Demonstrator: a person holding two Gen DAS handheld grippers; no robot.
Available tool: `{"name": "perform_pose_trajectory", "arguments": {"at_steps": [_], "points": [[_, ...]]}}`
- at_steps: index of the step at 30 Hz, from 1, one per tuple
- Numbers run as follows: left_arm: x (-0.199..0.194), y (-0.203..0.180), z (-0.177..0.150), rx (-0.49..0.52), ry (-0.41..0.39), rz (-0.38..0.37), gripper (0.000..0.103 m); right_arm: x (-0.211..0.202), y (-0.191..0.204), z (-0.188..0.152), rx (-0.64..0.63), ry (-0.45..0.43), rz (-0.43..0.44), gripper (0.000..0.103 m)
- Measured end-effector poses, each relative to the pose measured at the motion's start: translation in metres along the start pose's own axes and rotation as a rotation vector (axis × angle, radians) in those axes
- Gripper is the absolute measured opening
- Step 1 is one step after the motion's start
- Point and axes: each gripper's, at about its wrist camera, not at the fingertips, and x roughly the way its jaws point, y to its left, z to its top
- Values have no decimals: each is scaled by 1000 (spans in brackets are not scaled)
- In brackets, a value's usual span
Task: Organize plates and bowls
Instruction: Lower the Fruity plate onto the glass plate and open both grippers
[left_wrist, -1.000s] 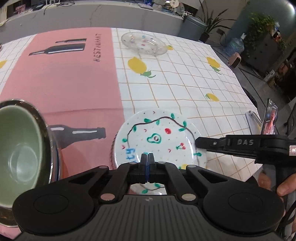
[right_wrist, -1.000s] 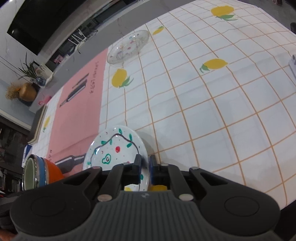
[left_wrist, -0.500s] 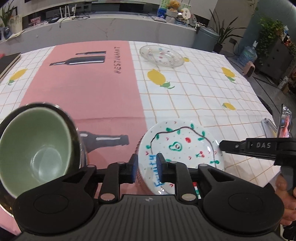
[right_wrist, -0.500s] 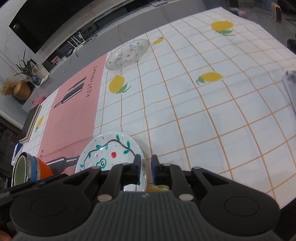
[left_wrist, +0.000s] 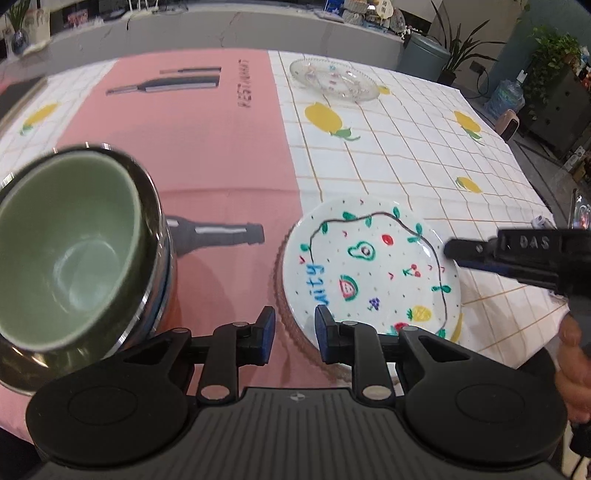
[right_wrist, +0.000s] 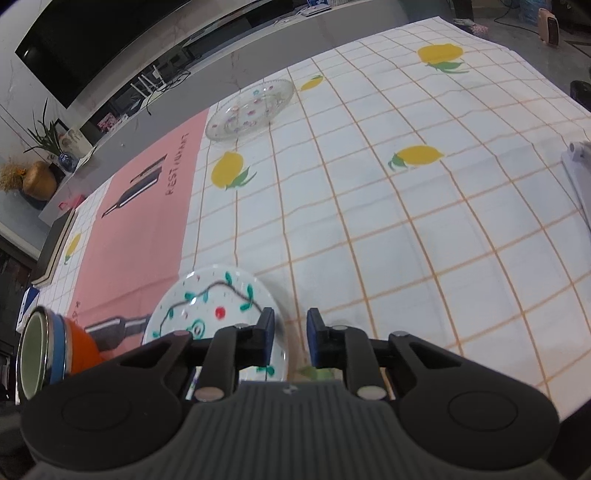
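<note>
Tablecloth (left_wrist: 406, 155): glass plate (left_wrist: 334, 80) far, bowl stack (left_wrist: 74, 254) left.

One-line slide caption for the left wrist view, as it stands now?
Left gripper, jaws just opened and empty, beside the fruit-painted plate; green bowl left, glass plate far.

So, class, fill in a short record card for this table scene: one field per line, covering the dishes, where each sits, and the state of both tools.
surface: checked lemon tablecloth with a pink panel
near plate: painted fruit plate, on another plate
far plate: clear glass plate, alone
bowls: green bowl nested in a stack, left of the painted plate
left tool: just been opening, nothing gripped
right tool: just been opening, astride the painted plate's rim
</note>
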Motion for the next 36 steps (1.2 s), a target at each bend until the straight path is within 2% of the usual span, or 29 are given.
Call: {"name": "perform_pose_trajectory", "arguments": {"at_steps": [6,7,12,14,19,23,36], "points": [[6,17,-1,-119,15,-92,28,11,-3,3,34,25,59,15],[6,18,0,-127,16,-97,28,11,-2,2,35,28,61,11],[9,15,3,-127,28,-120,28,10,-1,-2,24,42,39,11],[10,11,4,-117,27,-113,24,8,-3,-2,25,39,30,10],[14,7,7,-100,18,-104,22,4,-4,-2,4,57,10,10],[15,4,8,-83,12,-94,22,3,1,-4,-52,56,-8,10],[16,-2,11,-41,14,-68,22,3,10,-3,-124,87,-50,13]]}}
